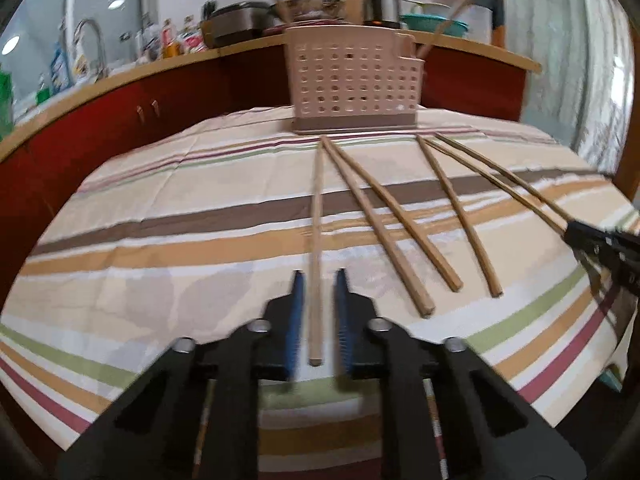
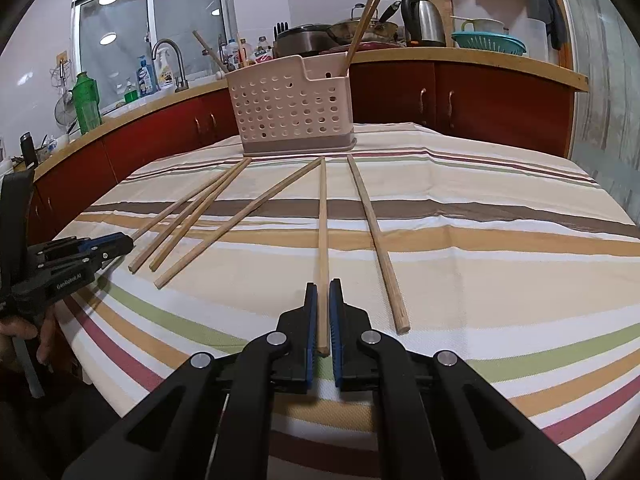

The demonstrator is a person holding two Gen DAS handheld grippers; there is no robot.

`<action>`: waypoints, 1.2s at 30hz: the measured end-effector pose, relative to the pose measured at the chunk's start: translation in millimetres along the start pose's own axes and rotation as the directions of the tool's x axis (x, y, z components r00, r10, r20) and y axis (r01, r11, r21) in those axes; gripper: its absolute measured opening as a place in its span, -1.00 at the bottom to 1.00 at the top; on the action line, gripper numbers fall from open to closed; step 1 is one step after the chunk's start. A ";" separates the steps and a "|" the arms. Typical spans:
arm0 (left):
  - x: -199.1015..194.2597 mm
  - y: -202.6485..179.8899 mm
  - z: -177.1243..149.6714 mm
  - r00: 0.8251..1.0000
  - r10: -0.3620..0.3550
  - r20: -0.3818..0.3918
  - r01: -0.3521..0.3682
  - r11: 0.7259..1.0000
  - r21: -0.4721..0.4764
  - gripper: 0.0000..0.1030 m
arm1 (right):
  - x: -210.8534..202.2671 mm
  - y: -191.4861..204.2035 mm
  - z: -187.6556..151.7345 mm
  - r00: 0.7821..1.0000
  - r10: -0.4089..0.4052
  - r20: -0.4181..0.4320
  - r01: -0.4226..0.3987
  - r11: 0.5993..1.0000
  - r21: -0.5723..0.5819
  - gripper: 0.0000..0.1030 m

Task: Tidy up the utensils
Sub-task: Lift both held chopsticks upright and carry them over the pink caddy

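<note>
Striped tablecloth; left gripper reads "GenRobot.AI".

- The chopsticks are looking like pale, bare wood with a matt, lightly grained surface.
- The striped cloth covering the desk is showing as soft woven fabric, matt and slightly creased.
- The utensil holder at twelve o'clock is appearing as smooth pinkish plastic pierced with round holes, sitting on a darker plastic base.
- The right gripper is showing matt black plastic arms, ribbed blue pads and shiny metal pivot pins.
- The left gripper is showing the same black plastic and blue pads.
- The kettle at one o'clock is gleaming as polished metal.
- The cabinet doors are looking glossy red.
</note>
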State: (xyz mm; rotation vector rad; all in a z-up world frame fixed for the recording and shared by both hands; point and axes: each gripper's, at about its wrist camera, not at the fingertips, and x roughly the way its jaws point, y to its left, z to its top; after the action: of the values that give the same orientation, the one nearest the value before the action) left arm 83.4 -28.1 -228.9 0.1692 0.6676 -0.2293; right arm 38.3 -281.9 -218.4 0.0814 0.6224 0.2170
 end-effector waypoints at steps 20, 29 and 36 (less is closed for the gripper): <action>-43.1 27.2 30.8 0.992 0.012 0.126 -0.002 0.997 -0.083 -0.88 | -34.7 0.2 31.2 0.995 0.000 0.095 -0.003 1.000 0.026 -0.88; -77.9 35.9 55.7 0.971 0.034 0.236 -0.010 0.995 -0.102 -0.88 | -60.6 3.6 56.0 0.986 -0.003 0.165 0.000 1.000 0.020 -0.88; -98.0 41.5 70.6 0.954 0.034 0.297 0.003 0.992 -0.125 -0.88 | -74.1 5.1 71.7 0.980 0.001 0.200 -0.006 1.000 0.024 -0.88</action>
State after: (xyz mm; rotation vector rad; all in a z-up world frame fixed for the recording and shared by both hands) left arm 61.5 10.9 -109.3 0.0189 0.3775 -0.1926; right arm 20.9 -294.4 -117.3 0.1260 0.4242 0.2016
